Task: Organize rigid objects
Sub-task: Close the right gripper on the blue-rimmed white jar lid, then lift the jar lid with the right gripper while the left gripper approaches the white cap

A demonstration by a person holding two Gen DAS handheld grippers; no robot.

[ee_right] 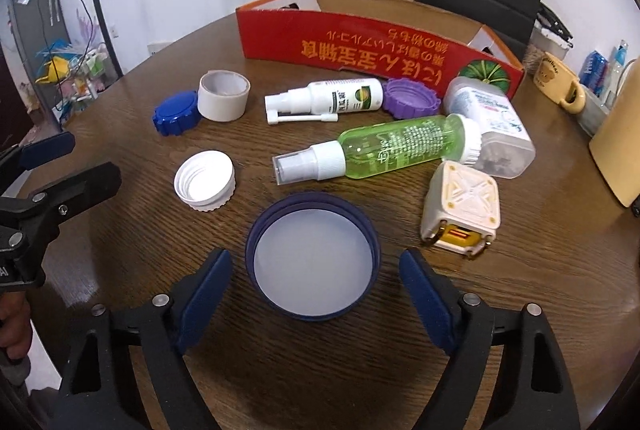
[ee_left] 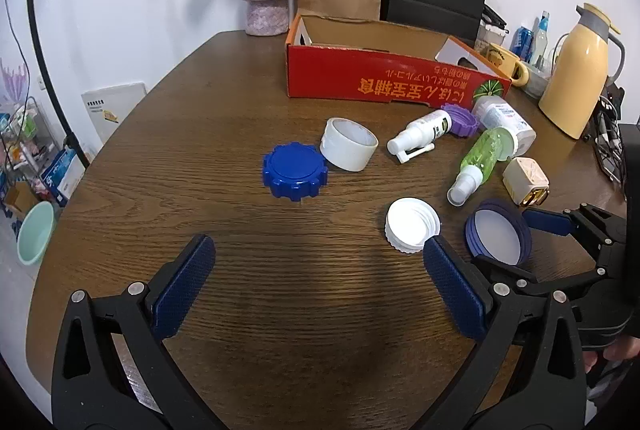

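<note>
Rigid objects: all lay on the counter before the red box, none boxed. Right gripper straddled the dark-blue lid, unclenched; left gripper open, empty.

bare table left; bottles crowd right

Both wrist views angled down, close over table, sharing the scattered lids

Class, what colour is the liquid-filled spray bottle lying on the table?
Green spray bottle, white nozzle; clearest in the right wrist view.
</note>
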